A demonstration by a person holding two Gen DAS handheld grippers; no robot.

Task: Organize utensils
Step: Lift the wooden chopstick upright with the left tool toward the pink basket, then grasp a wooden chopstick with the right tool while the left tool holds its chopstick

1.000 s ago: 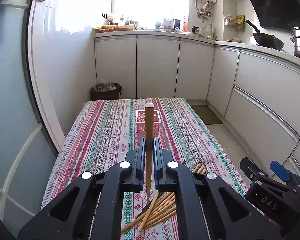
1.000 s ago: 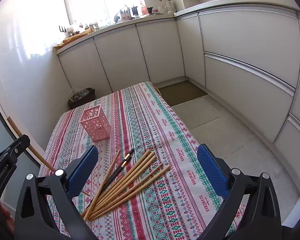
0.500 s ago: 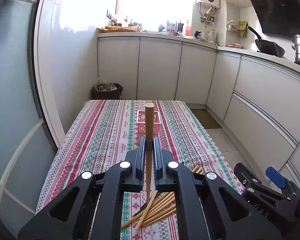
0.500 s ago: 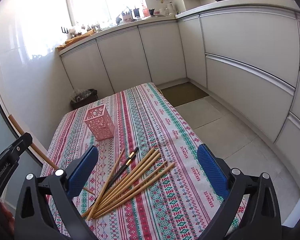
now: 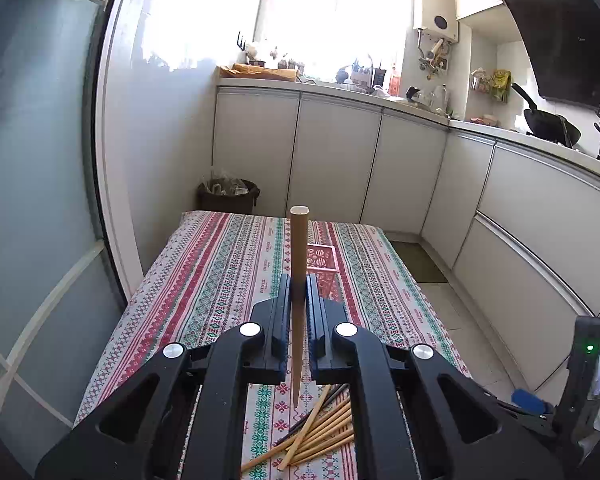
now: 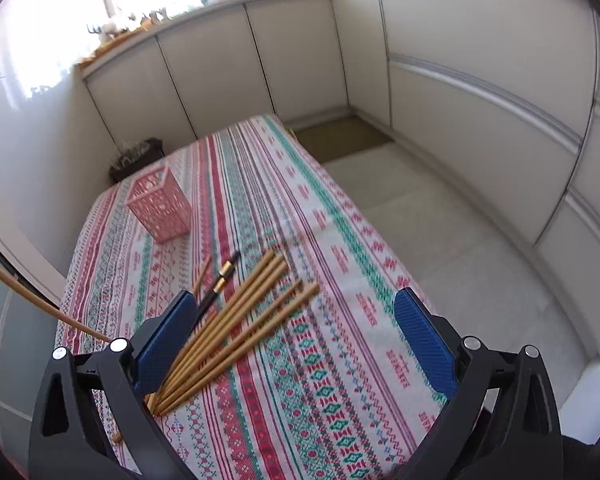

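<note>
So nearest the left wrist camera, the left gripper (image 5: 298, 300) has its fingers (image 5: 281, 320) clamped narrow on a single wooden chopstick (image 5: 299, 272), which stands pretty much upright, thick end up and the thin tip hanging just above the desk (image 5: 204, 280). The right gripper (image 6: 296, 340) is different: fingers (image 6: 424, 340) spread wide, nothing in them, hovering over the near end of the loose chopstick pile (image 6: 236, 320). That pile lies fanned out on the striped cloth at the near side of the desk, wooden sticks plus one dark chopstick (image 6: 220, 280) with a gold band on its left edge. One more stick seems to lie slightly apart to the left, but it's partly hidden.

Farther back, on the left of the desk in the right wrist view, stands the pink lattice holder (image 6: 160, 210), upright, looks empty from here. In the left view it sits directly behind the held stick.

Looks like the step in hand is carrying one chopstick to the holder. The next move probably needs the left hand going forward, centring the tip over the opening, lowering, then letting go. The opening's small, so alignment matters.
</note>
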